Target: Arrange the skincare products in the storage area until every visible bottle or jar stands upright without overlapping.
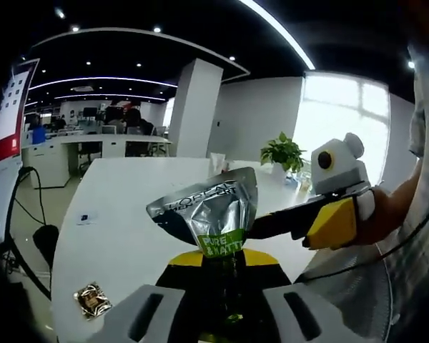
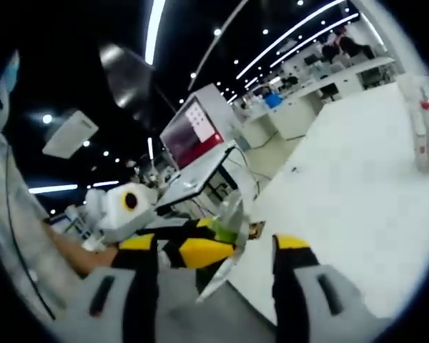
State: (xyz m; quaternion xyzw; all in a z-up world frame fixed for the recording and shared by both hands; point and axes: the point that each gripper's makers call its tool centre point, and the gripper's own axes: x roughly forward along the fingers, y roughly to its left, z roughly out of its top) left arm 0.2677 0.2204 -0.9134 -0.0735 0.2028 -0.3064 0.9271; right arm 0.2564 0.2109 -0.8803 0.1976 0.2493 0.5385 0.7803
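Over the white desk (image 1: 129, 214) of an open office, our left gripper (image 1: 225, 286) clamps a silver tube (image 1: 211, 211) held aloft, right gripper (image 2: 222, 275) open alongside; next, we judge, stand it upright.

White table (image 1: 129, 236) open; small packet (image 1: 92, 299) near edge.

On the silver sachet (image 1: 213, 207) "L'OREAL" is printed in dark letters across the upper part, with a second line beneath that cannot be read. On the green band at its lower end, "PURE & MATTE" is printed in white.
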